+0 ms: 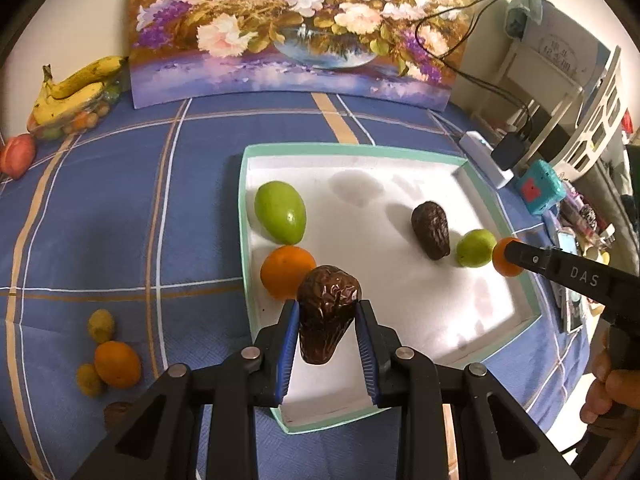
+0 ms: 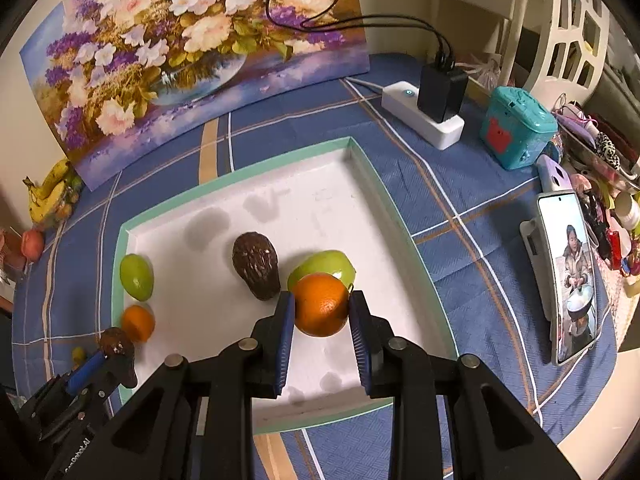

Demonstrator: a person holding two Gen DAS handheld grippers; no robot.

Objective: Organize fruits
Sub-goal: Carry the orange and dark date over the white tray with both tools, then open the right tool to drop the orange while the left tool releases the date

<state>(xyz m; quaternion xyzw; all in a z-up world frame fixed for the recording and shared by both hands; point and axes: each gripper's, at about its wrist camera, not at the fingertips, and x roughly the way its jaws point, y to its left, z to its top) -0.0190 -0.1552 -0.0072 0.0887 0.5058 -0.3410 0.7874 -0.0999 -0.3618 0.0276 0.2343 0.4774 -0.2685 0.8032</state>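
Note:
My left gripper [image 1: 326,310] is shut on a wrinkled dark brown avocado [image 1: 326,316], held over the near left corner of the white tray [image 1: 496,200] with its mint rim. Inside the tray lie a green mango [image 1: 280,211], an orange [image 1: 286,270], a second dark avocado [image 1: 431,230] and a small green fruit [image 1: 476,248]. My right gripper [image 2: 322,306] is shut on an orange [image 2: 321,305], above the tray beside the green fruit [image 2: 324,264] and the dark avocado [image 2: 256,265]. In the right wrist view the left gripper [image 2: 106,354] shows at lower left with its avocado [image 2: 116,344].
On the blue checked cloth left of the tray lie an orange [image 1: 117,364], two small yellow fruits [image 1: 101,325] and a brown one. Bananas [image 1: 76,88] and a peach [image 1: 18,155] sit far left. A flower painting [image 1: 296,28], power strip [image 2: 422,120], teal box [image 2: 516,132] and phone [image 2: 570,276] border the tray.

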